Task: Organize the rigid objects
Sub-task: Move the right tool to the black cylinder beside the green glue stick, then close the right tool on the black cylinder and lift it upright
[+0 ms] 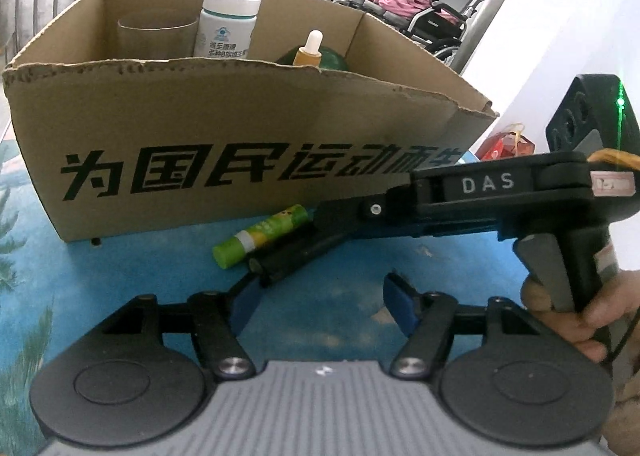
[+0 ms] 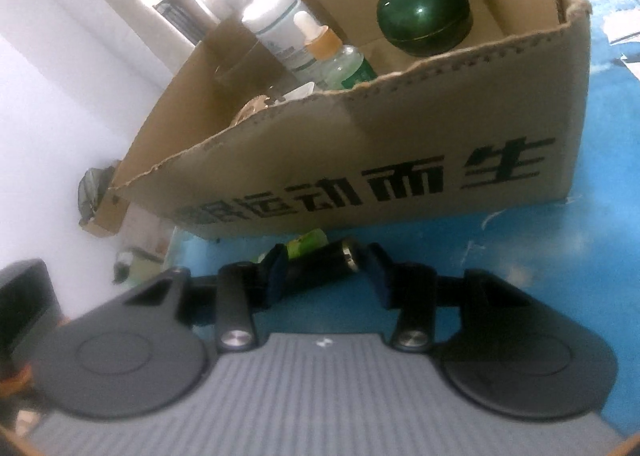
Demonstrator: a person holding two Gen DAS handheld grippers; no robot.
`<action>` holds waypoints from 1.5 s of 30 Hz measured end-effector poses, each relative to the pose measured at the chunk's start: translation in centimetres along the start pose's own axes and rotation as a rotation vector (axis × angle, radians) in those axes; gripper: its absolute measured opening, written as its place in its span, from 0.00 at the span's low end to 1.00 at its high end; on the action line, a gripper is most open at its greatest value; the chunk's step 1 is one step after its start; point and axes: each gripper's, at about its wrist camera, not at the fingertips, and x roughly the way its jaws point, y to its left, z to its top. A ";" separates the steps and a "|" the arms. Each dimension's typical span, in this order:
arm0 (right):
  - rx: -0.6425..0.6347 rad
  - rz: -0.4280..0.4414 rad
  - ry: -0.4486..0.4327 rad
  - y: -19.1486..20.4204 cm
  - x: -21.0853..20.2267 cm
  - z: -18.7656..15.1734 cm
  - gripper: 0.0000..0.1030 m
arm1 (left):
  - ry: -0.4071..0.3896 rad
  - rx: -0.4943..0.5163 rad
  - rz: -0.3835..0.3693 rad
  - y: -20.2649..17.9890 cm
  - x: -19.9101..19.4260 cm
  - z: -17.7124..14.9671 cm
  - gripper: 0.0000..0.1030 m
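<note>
Left wrist view shows the cardboard box (image 1: pixel 224 124) on the blue table (image 1: pixel 120 280), already holding a white bottle (image 1: pixel 228 22), a brown cup (image 1: pixel 154 36), a dropper bottle (image 1: pixel 310 50) and a green jar (image 1: pixel 334 58). Two things lie outside, just beside the box's near wall: a green tube (image 1: pixel 260 236) and, touching it, a black cylinder (image 1: pixel 288 258). So most of the sorting looks done, with these two left to go in.

The right gripper (image 1: pixel 280 260), held by a hand (image 1: pixel 576 316), reaches across from the table's right side, its fingers set narrowly around the black cylinder. The right wrist view is blurred, so whether the pads already press on the cylinder cannot be told; a small gap seems to remain at one end.

The left gripper (image 1: pixel 320 304) hangs over bare table near the front edge, its fingers wide apart with nothing between them. The tube would likely be its job.
</note>
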 end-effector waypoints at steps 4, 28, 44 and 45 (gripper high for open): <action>0.020 0.017 0.017 -0.3 -0.9 -0.8 0.44 | 0.008 0.007 -0.001 -0.5 0.2 0.0 0.69; 0.056 0.068 -0.003 -0.9 -6.0 -3.5 0.47 | 0.028 0.068 -0.010 -2.7 -2.3 -2.9 0.74; 0.050 0.076 0.108 0.2 -3.4 -6.0 0.32 | 0.054 -0.108 -0.142 -1.8 -2.3 -4.4 0.51; 0.056 0.080 0.112 0.3 -3.5 -6.3 0.31 | 0.052 -0.112 -0.143 -1.7 -2.3 -4.4 0.50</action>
